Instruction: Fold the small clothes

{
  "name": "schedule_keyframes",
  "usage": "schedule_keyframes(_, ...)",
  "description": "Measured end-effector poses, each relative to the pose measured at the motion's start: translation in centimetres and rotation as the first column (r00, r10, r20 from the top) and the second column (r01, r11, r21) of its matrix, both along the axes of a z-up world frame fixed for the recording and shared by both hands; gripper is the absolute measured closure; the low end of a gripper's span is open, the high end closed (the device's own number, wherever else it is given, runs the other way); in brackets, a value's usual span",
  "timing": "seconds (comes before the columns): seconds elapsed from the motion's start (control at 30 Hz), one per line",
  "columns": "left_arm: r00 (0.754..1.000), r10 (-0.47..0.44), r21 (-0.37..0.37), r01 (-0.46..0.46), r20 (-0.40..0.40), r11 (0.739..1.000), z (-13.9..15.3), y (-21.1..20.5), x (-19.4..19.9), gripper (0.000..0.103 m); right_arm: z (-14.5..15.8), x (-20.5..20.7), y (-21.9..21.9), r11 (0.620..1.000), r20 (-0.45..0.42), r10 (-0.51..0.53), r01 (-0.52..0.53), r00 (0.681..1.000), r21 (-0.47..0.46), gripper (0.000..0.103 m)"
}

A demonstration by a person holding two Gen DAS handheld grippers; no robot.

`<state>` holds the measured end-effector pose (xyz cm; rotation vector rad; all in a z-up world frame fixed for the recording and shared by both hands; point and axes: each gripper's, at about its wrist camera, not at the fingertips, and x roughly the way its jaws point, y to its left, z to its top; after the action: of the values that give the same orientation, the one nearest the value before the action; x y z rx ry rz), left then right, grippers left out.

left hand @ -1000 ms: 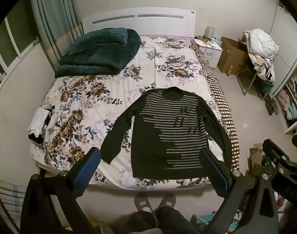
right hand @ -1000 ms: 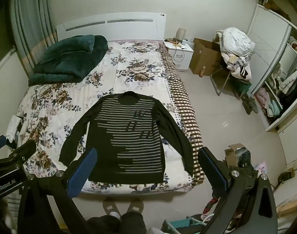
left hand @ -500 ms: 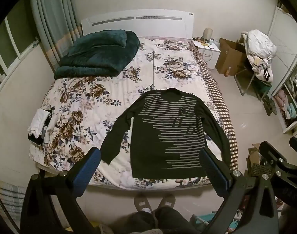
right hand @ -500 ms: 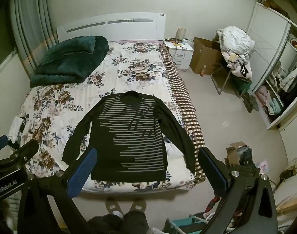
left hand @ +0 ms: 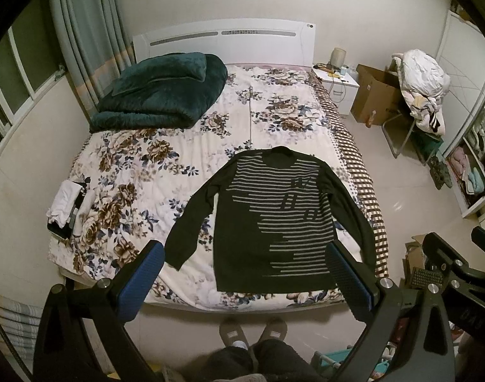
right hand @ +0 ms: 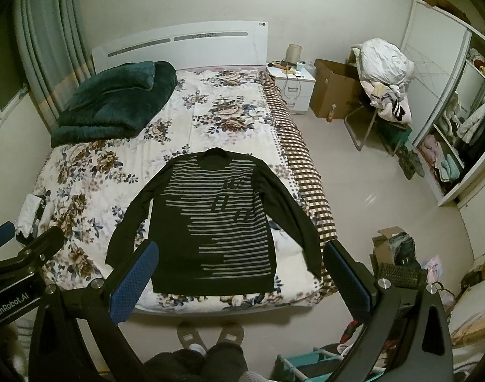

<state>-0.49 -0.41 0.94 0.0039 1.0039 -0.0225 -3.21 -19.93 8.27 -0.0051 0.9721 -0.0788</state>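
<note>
while tongs (left hand: pixel 245 273) gape, sweater (left hand: pixel 274 219) lies flat

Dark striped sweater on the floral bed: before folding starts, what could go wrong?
1. The dark striped long-sleeved sweater has its right sleeve at the floral bedspread's edge; a tug might drag it off.
2. The left gripper and right gripper, both open and high above, could pinch bedspread along with fabric.
</note>
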Motion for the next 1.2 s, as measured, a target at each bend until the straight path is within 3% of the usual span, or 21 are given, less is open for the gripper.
schedule_keyframes(1.2,1.0,0.002,0.003,-0.002,0.018,1.0,0.58,-0.21,-0.03,0.0,0.17,-0.28,-0.67,1.0,0.006,-0.017,0.017,1.0,0.022,0.0)
